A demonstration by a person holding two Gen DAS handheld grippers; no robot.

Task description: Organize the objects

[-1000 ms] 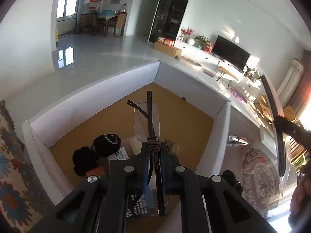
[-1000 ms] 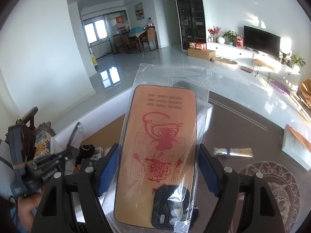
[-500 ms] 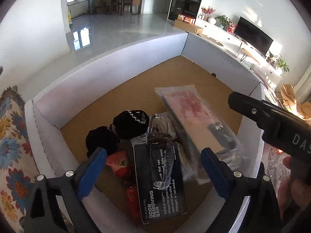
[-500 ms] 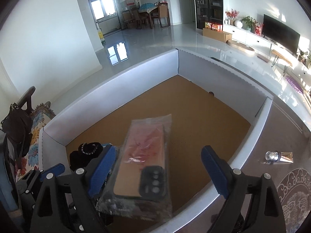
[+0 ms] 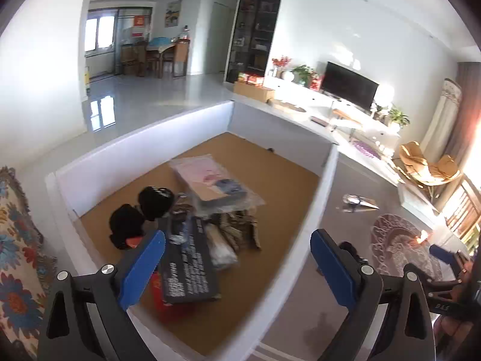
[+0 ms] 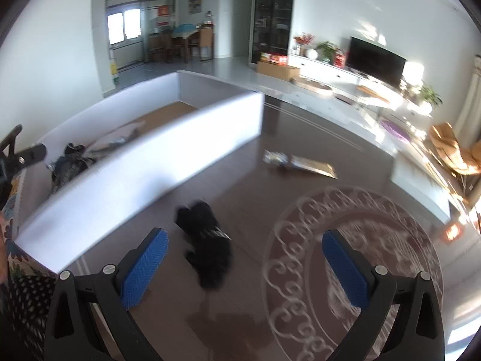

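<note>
Both loads have left the grippers since a second ago: the bagged phone case point(image 5: 216, 185) that the right hand carried now lies inside the white box point(image 5: 144, 138), and the glasses point(image 5: 180, 225) the left hand had pinched rest on the dark card point(image 5: 189, 267) there.

From the left wrist view, the left gripper point(image 5: 237, 264) hangs over the near edge of the box, released, jaws wide and empty; the pile sits from about ten to twelve o'clock ahead of it. The right gripper point(image 6: 245, 264) has swung out over the dark surface point(image 6: 240, 180) beside the box, its jaws opening with nothing pressed between them. A black bundle point(image 6: 207, 234) lies at about eleven o'clock, just ahead of its fingertips, and a foil tube point(image 6: 300, 164) sits further out near one o'clock.

The bundle looks like the next pick. I would drop the right gripper straight down over its thick middle, straddling it squarely, then close slowly, since soft fabric may slip or trail. Lift high enough to clear the box wall before carrying it across.
</note>
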